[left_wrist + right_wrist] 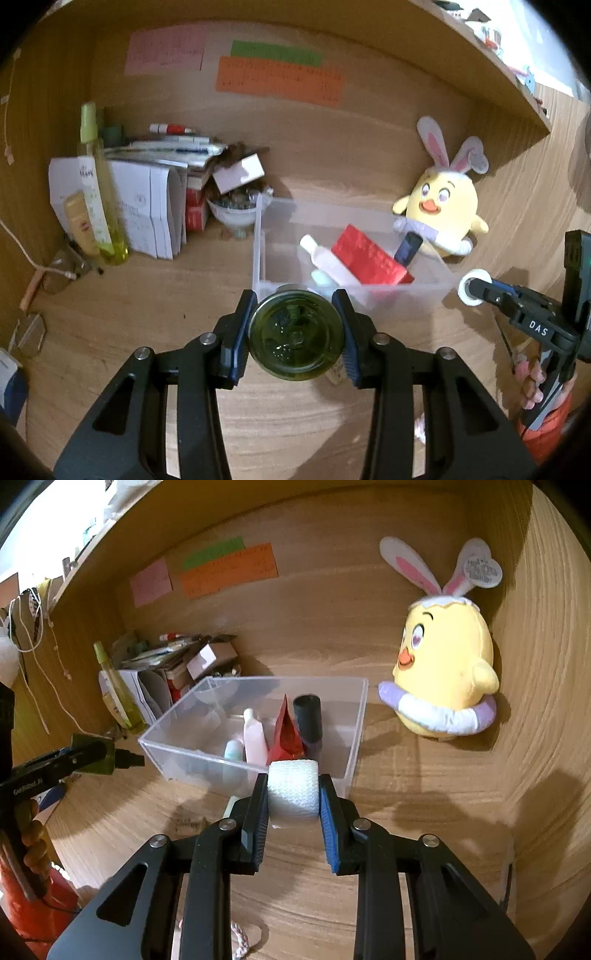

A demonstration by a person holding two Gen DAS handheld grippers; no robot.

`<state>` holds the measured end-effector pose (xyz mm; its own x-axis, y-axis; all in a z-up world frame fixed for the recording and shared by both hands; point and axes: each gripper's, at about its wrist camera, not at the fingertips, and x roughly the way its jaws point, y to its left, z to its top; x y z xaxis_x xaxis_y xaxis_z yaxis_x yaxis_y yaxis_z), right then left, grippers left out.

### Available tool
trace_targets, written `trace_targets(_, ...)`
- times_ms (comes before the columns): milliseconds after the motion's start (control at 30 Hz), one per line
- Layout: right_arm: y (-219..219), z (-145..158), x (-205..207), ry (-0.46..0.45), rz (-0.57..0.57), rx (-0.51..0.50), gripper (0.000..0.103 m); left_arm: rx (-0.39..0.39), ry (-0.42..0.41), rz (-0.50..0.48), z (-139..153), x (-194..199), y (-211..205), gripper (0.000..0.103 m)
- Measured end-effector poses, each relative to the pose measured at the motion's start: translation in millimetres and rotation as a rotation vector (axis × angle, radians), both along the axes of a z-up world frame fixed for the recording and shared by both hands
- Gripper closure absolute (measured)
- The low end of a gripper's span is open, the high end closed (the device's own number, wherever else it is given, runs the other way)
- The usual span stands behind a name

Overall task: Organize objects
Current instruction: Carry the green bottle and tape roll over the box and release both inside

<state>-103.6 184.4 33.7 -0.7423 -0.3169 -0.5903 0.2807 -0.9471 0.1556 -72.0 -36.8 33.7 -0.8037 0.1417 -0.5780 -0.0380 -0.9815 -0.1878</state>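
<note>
Your left gripper (294, 334) is closed on a green bottle (294, 334), seen base-on, both pads pressed against its round sides. Your right gripper (293, 794) is clamped on a white roll of textured tape (293, 789), fingers flat on its two faces. Both loads hang just on the near side of the clear plastic bin (177, 755), which sits mid-desk with the yellow chick plush (443, 672) beyond its right end and a pile of papers and bottles (147, 206) off to the far left.

The bin already holds a pink-white bottle (254, 738), a small pale blue item (233, 751), a red packet (286, 731) and a dark cylinder (308, 716), crowded towards its right half. The left half looks free, so that is probably the better landing spot for the bottle.

Carry each piece fully over the near wall before you lower it; the rim is transparent and easy to clip. Go one hand at a time so the grippers don't meet over the bin. Lower the bottle until it rests, then ease open, since its round body could roll. The tape can go near the front wall
</note>
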Motion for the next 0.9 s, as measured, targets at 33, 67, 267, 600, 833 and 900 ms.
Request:
trace_targets(33, -0.2, 1.6, -0.6, 0.006, 0.000, -0.001, 0.080, 0.000, 0.009, 0.004, 2.3, -1.7, 0.3, 0.062)
trace_targets(67, -0.7, 3.7, -1.3, 0.011, 0.000, -0.002, 0.080, 0.000, 0.015, 0.009, 3.9, -3.9, 0.2, 0.062)
trace_targets(267, -3.7, 10.7, -9.2, 0.035, -0.001, 0.002, 0.080, 0.021, 0.035, 0.013, 10.1, -20.9, -0.9, 0.062)
trace_targets(600, -6.3, 16.3, -30.1, 0.051, 0.006, 0.015, 0.080, 0.005, 0.047, 0.011, 17.8, -47.9, 1.3, 0.062)
trace_targets(833, -12.4, 13.5, -43.6, 0.047, -0.001, 0.029, 0.080, -0.018, 0.028, 0.006, 14.1, -68.3, 6.9, 0.062)
trace_targets(900, -13.0, 11.1, -46.4, 0.038, -0.002, 0.027, 0.080, -0.015, 0.021, 0.000, 12.3, -73.4, 8.1, 0.062)
